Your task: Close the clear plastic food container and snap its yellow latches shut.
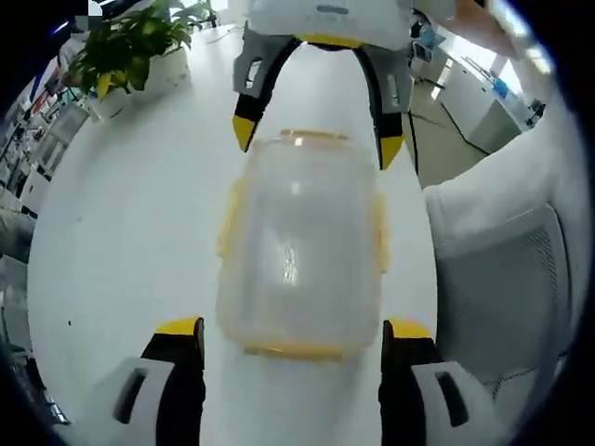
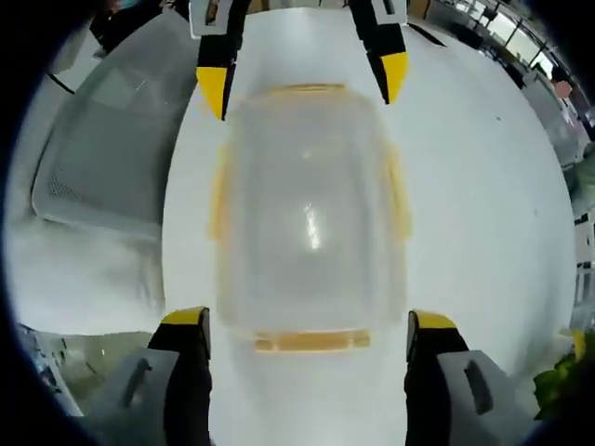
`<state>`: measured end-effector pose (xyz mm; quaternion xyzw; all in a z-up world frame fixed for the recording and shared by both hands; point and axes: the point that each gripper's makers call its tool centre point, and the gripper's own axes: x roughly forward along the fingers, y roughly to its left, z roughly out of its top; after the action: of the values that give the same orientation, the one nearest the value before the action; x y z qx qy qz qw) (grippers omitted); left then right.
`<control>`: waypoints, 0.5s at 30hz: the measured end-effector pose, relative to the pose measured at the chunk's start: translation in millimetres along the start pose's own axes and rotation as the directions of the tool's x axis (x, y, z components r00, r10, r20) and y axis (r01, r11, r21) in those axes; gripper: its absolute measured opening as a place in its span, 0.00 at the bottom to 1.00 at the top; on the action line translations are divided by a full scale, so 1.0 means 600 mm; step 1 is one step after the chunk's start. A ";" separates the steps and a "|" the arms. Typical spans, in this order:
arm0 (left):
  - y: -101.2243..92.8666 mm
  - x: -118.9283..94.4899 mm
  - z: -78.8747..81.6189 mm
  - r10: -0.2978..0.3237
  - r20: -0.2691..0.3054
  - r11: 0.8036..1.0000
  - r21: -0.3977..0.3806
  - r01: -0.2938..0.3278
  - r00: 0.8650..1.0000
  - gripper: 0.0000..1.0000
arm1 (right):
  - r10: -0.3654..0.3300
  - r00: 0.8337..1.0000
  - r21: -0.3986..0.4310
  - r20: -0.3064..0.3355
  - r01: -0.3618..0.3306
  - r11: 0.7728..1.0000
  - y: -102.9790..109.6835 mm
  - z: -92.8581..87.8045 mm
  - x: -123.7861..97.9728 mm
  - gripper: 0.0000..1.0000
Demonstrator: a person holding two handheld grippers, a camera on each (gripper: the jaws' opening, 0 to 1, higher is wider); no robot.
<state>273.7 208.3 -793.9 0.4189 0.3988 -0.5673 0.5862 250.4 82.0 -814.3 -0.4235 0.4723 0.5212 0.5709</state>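
Clear plastic food container (image 1: 299, 246) sits on the white counter (image 1: 130, 232) between my two tools, its lid on top and its yellow latches (image 1: 228, 223) showing along its sides and ends. In the left gripper view my left tool (image 1: 293, 339) is open, its yellow-tipped jaws spread wider than the container's near end, one on each side and apart from it. At the far end my right tool (image 1: 316, 125) comes toward me, also open, its jaw tips just beside the container's far corners; I cannot tell whether they touch the plastic.

In the right gripper view the same container (image 2: 309, 218) lies lengthwise ahead of my right tool (image 2: 310, 333), whose jaws stand open on either side of the near yellow end latch (image 2: 311, 341). My left tool (image 2: 302, 84) faces me from the far end, open, its tips at the far corners.

A potted green plant (image 1: 130, 51) stands at the far left of the counter in the left gripper view. A grey mesh office chair (image 1: 507, 269) stands beside the counter on the right there, and the chair (image 2: 112, 158) appears on the left in the right gripper view.
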 end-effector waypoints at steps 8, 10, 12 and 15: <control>0.006 0.009 -0.032 0.045 -0.105 0.981 0.194 -0.024 0.993 0.56 | 0.004 1.000 -0.009 0.002 -0.004 1.000 -0.004 -0.003 -0.003 0.73; -0.003 0.008 -0.042 0.014 -0.115 0.995 0.096 -0.003 0.993 0.53 | -0.001 1.000 -0.014 -0.003 0.001 1.000 -0.004 -0.001 -0.003 0.72; -0.008 0.007 -0.057 -0.006 -0.143 1.000 0.021 0.009 0.990 0.50 | -0.001 1.000 0.001 -0.009 0.001 1.000 -0.005 0.003 -0.002 0.71; -0.007 0.007 -0.069 0.002 -0.134 1.000 0.027 0.001 0.991 0.45 | 0.003 1.000 0.037 -0.013 -0.002 0.999 -0.004 0.009 0.000 0.68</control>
<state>269.7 245.9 -811.6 0.4641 0.4294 -0.5431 0.5525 253.4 87.1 -813.1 -0.4157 0.4862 0.5103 0.5748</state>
